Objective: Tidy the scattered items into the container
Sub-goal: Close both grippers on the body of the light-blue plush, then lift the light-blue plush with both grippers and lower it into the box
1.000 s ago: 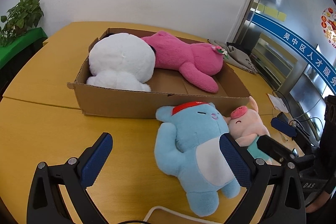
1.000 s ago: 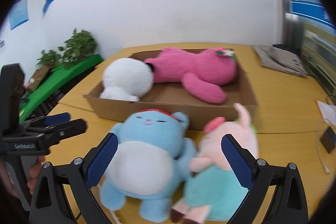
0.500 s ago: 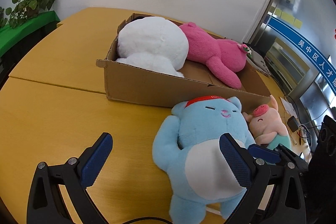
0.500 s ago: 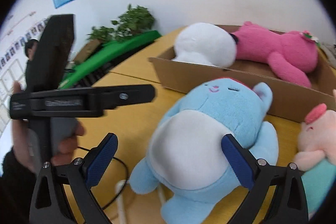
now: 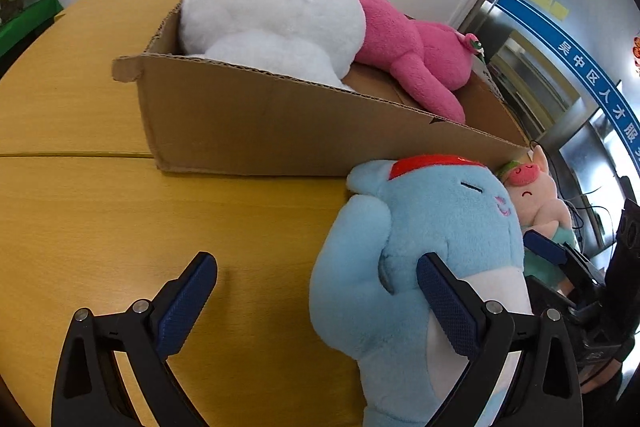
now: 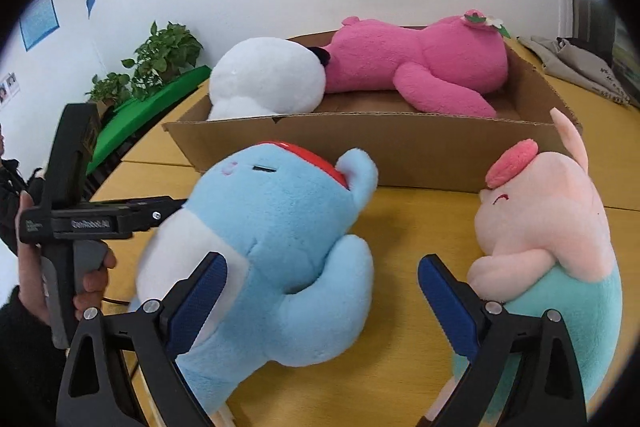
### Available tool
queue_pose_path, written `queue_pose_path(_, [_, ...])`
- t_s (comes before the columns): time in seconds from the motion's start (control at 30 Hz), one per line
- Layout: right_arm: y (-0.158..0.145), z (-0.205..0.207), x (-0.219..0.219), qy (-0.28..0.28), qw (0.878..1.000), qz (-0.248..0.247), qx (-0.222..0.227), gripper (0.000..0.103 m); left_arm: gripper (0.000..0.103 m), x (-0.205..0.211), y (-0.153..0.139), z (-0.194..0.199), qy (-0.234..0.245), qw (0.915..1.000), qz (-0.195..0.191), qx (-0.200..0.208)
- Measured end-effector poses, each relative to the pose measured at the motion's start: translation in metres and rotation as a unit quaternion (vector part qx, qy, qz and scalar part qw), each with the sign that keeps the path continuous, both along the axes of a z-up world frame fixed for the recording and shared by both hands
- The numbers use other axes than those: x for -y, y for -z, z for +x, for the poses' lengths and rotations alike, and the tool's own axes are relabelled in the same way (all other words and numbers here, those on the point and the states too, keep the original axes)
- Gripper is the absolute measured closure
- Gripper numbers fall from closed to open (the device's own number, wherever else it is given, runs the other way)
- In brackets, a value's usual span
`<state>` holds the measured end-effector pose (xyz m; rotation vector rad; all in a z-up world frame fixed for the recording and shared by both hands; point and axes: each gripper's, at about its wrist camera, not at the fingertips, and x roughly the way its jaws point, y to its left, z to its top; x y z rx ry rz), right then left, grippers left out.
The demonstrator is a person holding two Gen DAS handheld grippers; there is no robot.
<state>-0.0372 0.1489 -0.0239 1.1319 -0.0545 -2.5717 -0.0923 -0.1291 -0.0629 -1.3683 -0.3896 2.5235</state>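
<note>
The blue plush toy (image 6: 276, 255) is seen lying on its back on the yellow wooden table (image 5: 100, 219), just in front of the long wall of the cardboard box (image 5: 256, 131). It is soft and rounded, with short fluffy pile, a white belly patch and a red band on top of the head. Just beside it a pink pig plush (image 6: 548, 239) in a turquoise garment is placed, with one ear raised near the box corner. Inside the box a white plush (image 5: 272, 15) and a magenta plush (image 5: 408, 47) are laid side by side; both rise above the rough, corrugated rim, and some bare cardboard floor is seen in front of the magenta one. The box wall is low, and a small flap is bent out at its near corner. To the left of the blue toy a wide part of smooth table is free.

The left gripper (image 5: 316, 291) is pointed steeply downward, and its jaws have just been closing a little. They are spread wide: one blue textured pad is laid on the toy's chest beside the arm, the other is kept over bare table, so the toy is not pinched. The right gripper (image 6: 322, 287) is also spread, with the toy's arm and side between the pads; whether the left pad touches the belly cannot be told. In the right wrist view a hand (image 6: 60, 291) in a dark sleeve is seen around the left gripper's handle.
</note>
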Motion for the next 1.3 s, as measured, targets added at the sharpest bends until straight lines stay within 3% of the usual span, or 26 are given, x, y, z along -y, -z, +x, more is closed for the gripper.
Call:
queue_pose_path(0.03, [0.002,-0.002,-0.002,0.01,1.0,0.014,0.001,0.006,0.02,-0.003,0.002,-0.001,0.002,0.9998,-0.018,0.009])
queue_pose_path(0.1, [0.005,-0.006,-0.006,0.031,0.998,0.048,0.002,0.008,0.06,-0.007,0.007,0.0,0.014,0.9992,-0.03,0.024])
queue_pose_path(0.2, [0.005,-0.003,-0.01,0.031,0.998,0.054,0.004,0.01,0.07,-0.009,0.006,0.008,0.029,0.9991,-0.015,0.025])
queue_pose_path(0.37, [0.008,0.002,0.006,0.011,0.998,0.051,0.024,0.018,0.073,-0.01,0.004,0.019,0.031,0.999,-0.024,0.021])
queue_pose_path(0.6, [0.023,-0.008,0.011,-0.016,0.997,-0.019,0.078,0.06,0.075,-0.003,0.007,0.028,0.01,0.9996,-0.005,0.025])
queue_pose_path(0.83, [0.031,-0.004,0.004,-0.023,0.993,-0.047,0.102,0.071,0.078,-0.01,-0.001,0.031,0.008,0.9998,-0.017,0.011])
queue_pose_path(1.03, [0.016,0.004,0.01,-0.028,0.998,-0.04,0.05,0.077,0.08,-0.013,-0.027,0.042,0.003,0.999,-0.015,-0.041])
queue_pose_path(1.3, [-0.04,-0.014,0.001,-0.011,0.998,-0.053,-0.031,0.08,0.082,-0.023,-0.103,0.016,0.002,0.9908,-0.019,-0.134])
